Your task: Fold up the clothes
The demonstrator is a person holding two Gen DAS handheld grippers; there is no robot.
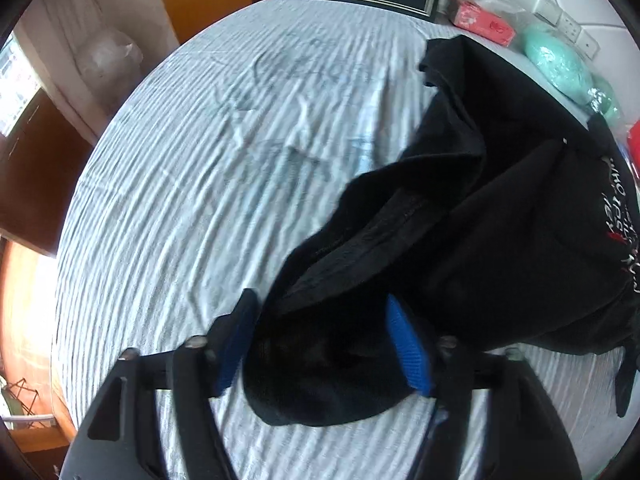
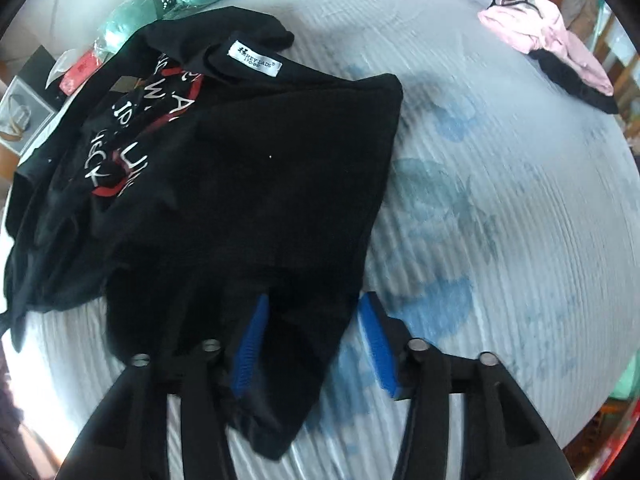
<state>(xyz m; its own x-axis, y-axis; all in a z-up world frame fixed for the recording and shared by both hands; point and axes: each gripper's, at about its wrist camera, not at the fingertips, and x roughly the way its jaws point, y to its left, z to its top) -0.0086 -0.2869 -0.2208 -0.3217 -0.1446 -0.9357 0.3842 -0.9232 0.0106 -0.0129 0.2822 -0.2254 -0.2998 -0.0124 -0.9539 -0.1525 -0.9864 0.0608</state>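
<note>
Both tools, left tool [image 1: 326, 344] and right tool [image 2: 316, 344], gape around the limp black T-shirt [image 2: 248, 184], seemingly unclamped; regrip its six-o'clock hem.

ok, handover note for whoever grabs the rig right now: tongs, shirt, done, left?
Left tongs: open, a bunch of the black T-shirt lies between the blue pads, not clamped.
Right tongs: open, the shirt's edge lies between the pads, loose.
Shirt: on the striped bedsheet, partly folded but rumpled; white neck label and the red and white print show.
Elsewhere: pink and black clothes bunched at the bed's far corner.
Done: shirt laid down, folded over roughly.
Left: smooth it, finish the folds, then probably the pink pile.
</note>
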